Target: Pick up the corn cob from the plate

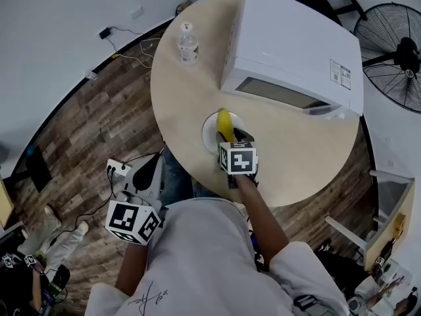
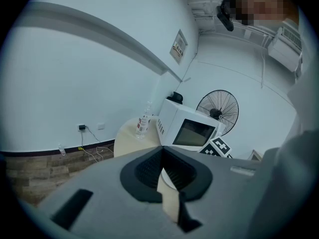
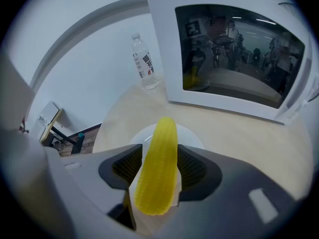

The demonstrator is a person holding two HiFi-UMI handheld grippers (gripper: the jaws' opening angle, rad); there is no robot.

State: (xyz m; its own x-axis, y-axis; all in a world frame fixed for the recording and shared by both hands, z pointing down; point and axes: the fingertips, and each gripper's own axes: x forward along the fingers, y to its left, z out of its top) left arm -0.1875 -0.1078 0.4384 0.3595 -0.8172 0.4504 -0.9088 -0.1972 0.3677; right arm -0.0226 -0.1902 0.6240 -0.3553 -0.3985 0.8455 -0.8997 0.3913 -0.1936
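A yellow corn cob point(image 1: 225, 124) lies on a small white plate point(image 1: 209, 131) near the middle of the round table. My right gripper point(image 1: 238, 137) hangs over the plate's near side, pointing steeply down. In the right gripper view the corn cob point(image 3: 157, 173) runs lengthwise between the jaws of the right gripper point(image 3: 158, 156), which stand open; a strip of plate point(image 3: 192, 136) shows beside the left pad. My left gripper point(image 1: 154, 166) is held low off the table's near-left edge. Its jaws point(image 2: 162, 156) look shut, with nothing in them.
A white microwave point(image 1: 289, 51) fills the table's far right, door closed, just beyond the plate. A clear water bottle point(image 1: 187, 43) stands at the far left of the table point(image 1: 191, 110). A floor fan point(image 1: 395, 51) is at the right, cables and a power strip point(image 1: 118, 170) on the floor.
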